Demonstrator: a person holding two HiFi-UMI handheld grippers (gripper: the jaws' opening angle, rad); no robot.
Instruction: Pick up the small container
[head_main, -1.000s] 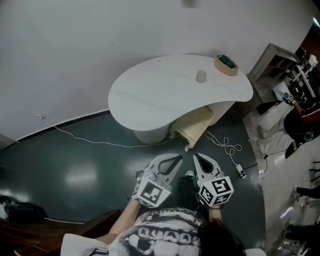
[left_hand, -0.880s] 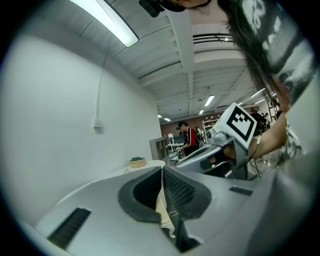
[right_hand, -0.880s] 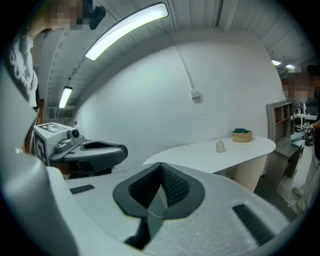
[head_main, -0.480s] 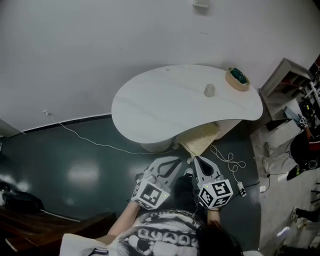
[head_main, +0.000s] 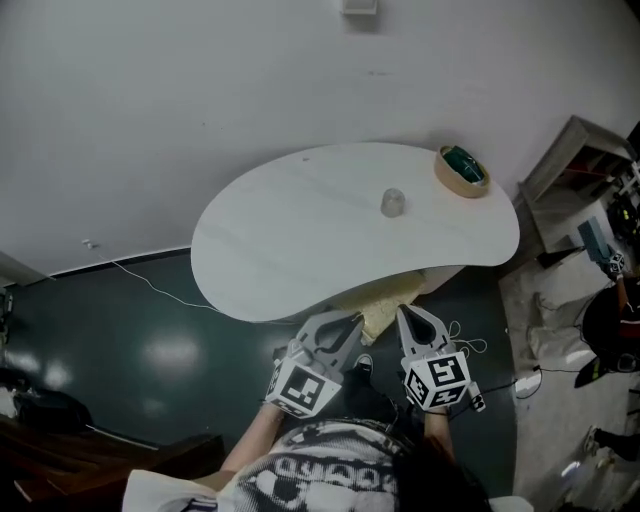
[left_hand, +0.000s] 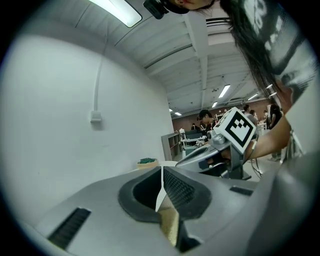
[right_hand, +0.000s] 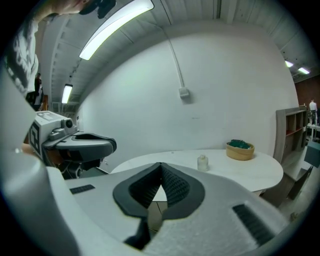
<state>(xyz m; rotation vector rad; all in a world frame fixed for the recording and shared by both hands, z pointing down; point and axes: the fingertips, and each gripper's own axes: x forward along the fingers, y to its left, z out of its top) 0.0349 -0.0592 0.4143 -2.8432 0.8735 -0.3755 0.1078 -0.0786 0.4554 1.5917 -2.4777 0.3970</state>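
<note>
Your left gripper (head_main: 350, 322) and right gripper (head_main: 408, 315): jaws together on both, nothing between them, tips at the tabletop's (head_main: 280, 240) near edge. Small container (head_main: 392, 203) upright mid-tabletop, well apart from both. Bowl (head_main: 462, 170) near far right edge.

small container (head_main: 392, 202): too small for detail | basket (head_main: 445, 178) contents: unclear (something green) | shelf (head_main: 580, 140): cut by right edge

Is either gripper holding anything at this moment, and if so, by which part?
Nothing is held. The left gripper and the right gripper are both shut with nothing between their jaws; the small container stands on the table, apart from both.
</note>
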